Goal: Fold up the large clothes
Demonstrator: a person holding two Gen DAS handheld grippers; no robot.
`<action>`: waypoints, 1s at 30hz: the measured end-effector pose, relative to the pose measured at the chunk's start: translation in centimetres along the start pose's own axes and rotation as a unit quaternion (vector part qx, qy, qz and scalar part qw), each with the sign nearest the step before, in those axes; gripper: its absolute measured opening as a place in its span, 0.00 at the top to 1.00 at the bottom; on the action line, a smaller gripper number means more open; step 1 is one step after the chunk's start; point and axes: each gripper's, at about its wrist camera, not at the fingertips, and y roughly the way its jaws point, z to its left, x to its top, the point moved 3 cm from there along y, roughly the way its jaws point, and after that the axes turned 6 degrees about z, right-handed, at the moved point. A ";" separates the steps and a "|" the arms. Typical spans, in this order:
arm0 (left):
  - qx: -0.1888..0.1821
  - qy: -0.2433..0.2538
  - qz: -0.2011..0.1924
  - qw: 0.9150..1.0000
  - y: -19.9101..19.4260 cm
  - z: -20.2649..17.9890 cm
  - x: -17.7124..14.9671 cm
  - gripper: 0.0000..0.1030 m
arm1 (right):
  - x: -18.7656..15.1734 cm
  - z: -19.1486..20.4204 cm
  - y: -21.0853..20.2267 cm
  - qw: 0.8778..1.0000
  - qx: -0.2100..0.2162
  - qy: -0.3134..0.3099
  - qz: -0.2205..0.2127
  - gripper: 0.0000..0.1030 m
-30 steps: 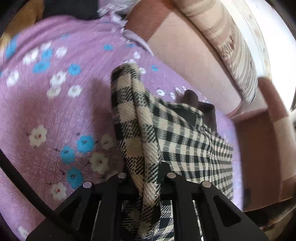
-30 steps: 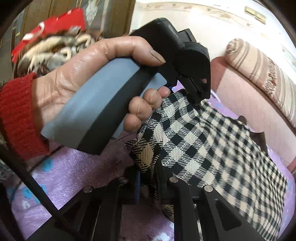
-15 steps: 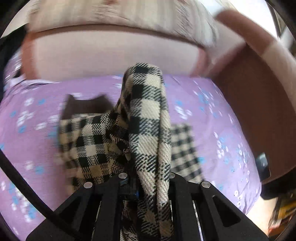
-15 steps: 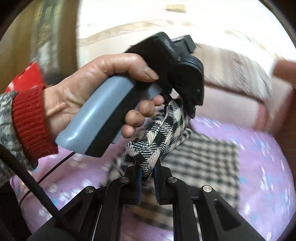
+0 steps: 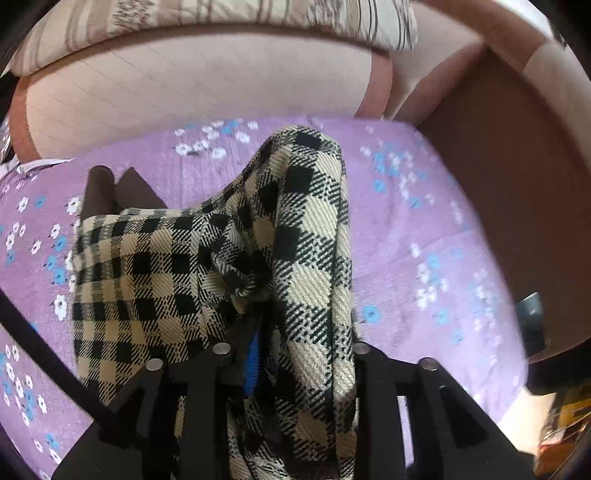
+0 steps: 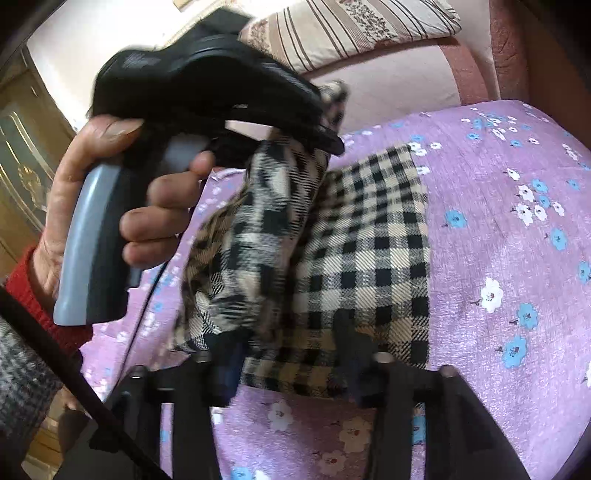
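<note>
A black-and-cream checked garment (image 5: 207, 273) lies partly on the purple flowered bed cover (image 5: 424, 229); a dark brown lining or collar (image 5: 110, 192) shows at its far left. A thick fold of it drapes between the spread fingers of my left gripper (image 5: 291, 354). In the right wrist view the garment (image 6: 369, 236) lies flat on the bed, with a bunched part raised toward the left gripper's body (image 6: 207, 92), held in a hand. My right gripper (image 6: 284, 365) has its fingers spread, with the garment's near edge between them.
A pink sofa back (image 5: 192, 88) with a striped cushion (image 5: 229, 11) runs behind the bed cover. A brown armrest (image 5: 517, 166) stands at the right. A black cable (image 6: 147, 295) hangs from the left gripper. A wooden cabinet (image 6: 22, 177) is at the far left.
Both grippers have opened from a tight pinch on the cloth. The right gripper has dropped toward the bed, and the garment's near edge now rests on the cover.
</note>
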 end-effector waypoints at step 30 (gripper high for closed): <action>0.077 -0.083 -0.088 0.990 -4.5 9.3 -10.0 0.37 | 10.1 -4.2 6.0 0.994 0.092 0.058 0.008 0.93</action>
